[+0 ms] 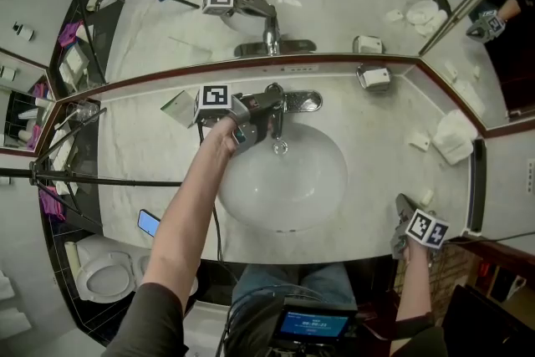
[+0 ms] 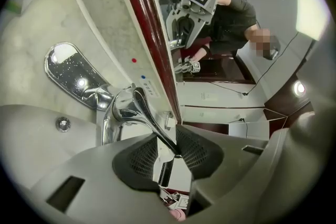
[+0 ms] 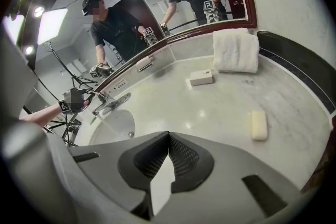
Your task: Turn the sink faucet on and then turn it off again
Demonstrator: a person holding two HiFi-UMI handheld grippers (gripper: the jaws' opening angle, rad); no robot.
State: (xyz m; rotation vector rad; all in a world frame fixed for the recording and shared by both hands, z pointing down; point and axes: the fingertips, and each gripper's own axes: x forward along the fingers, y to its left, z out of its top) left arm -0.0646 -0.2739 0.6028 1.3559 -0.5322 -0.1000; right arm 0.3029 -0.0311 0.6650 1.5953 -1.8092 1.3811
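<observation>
We hold the left hand-held gripper [image 2: 167, 157] slightly open astride the faucet lever [image 2: 151, 122] at the back edge of the marble surface [image 1: 393, 138]. The right hand-held gripper [image 3: 167, 152], shut and empty, is near its front-right corner. A mirror [image 1: 334, 4] backs the bathroom.

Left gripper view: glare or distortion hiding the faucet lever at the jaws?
Left gripper view: fisheye bows the mirror frame; bright specks on the chrome faucet base, yet the lever between the left gripper's jaws reads sharp. Right gripper view: lamps blow out at upper left; counter evenly lit.
</observation>
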